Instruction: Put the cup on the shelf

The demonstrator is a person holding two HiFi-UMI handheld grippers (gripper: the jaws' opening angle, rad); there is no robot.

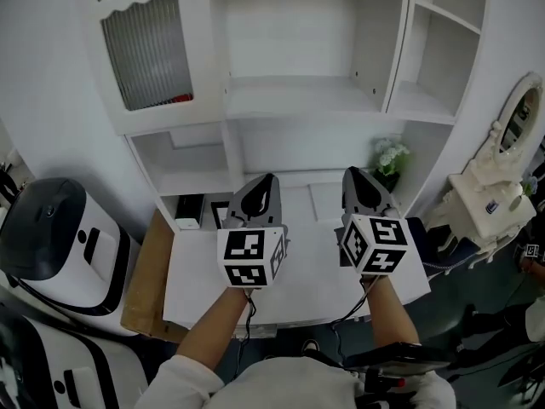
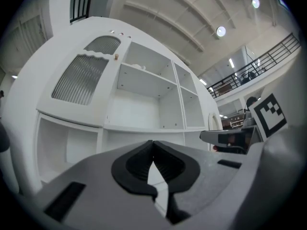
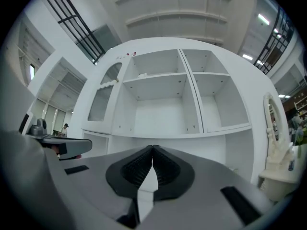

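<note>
A small white thing [image 3: 142, 74], perhaps the cup but too small to be sure, sits on the upper shelf [image 3: 158, 78] of the white cabinet [image 3: 163, 116]. Facing the cabinet, the left gripper [image 2: 153, 145] and right gripper [image 3: 153, 150] have their jaws pressed together and hold nothing. A blue label [image 1: 494, 204] on the dresser is unreadable.

No word, number or brand name can be read anywhere. The only signs are black-and-white square code markers. In the head view they cover two faces of the left cube [image 1: 251, 258], on the left tongs [image 1: 270, 179], and two faces of the right cube [image 1: 375, 245], on the right tongs [image 1: 353, 175]. One more marker face [image 2: 269, 113] shows in the left gripper view. A bluish tag [image 1: 492, 204] on the white dresser [image 1: 468, 192] and a tiny marker [image 1: 532, 250] at the right edge are too small to read.
</note>
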